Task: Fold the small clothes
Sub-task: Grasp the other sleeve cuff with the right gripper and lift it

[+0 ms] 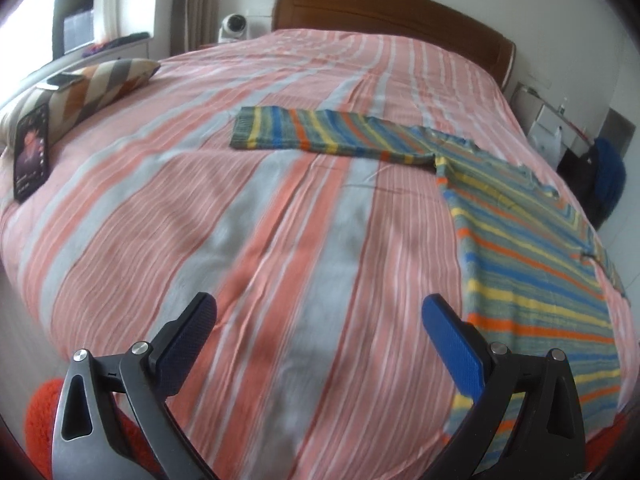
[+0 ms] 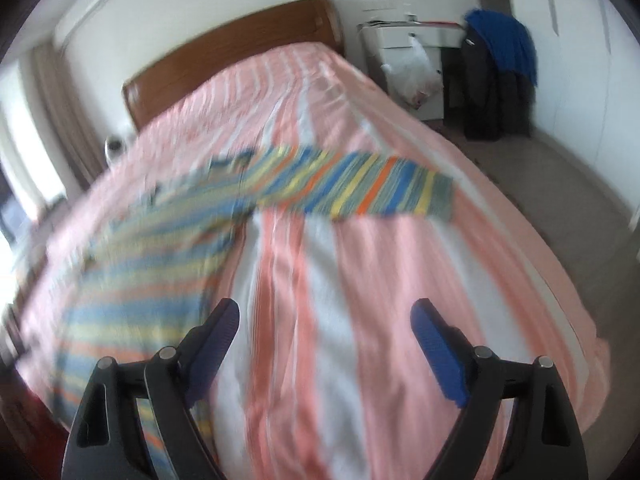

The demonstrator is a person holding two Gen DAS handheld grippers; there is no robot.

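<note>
Claws, left claw and right claw, are gaping empty over the striped sweater; judging cuff grip best for folding sleeve inward.

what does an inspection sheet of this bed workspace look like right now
surface: bed with pink and grey striped cover, lightly wrinkled.
job's things: striped sweater spread flat, both sleeves stretched out sideways, not yet folded.
clutter: pillow with a phone on top; dark card leaning on it.
grippers: left tool open, empty, above the cover; right tool open, empty.
cables: nothing seen.
surroundings: wooden headboard, white cabinet, blue cloth over a dark chair, curtain.
</note>
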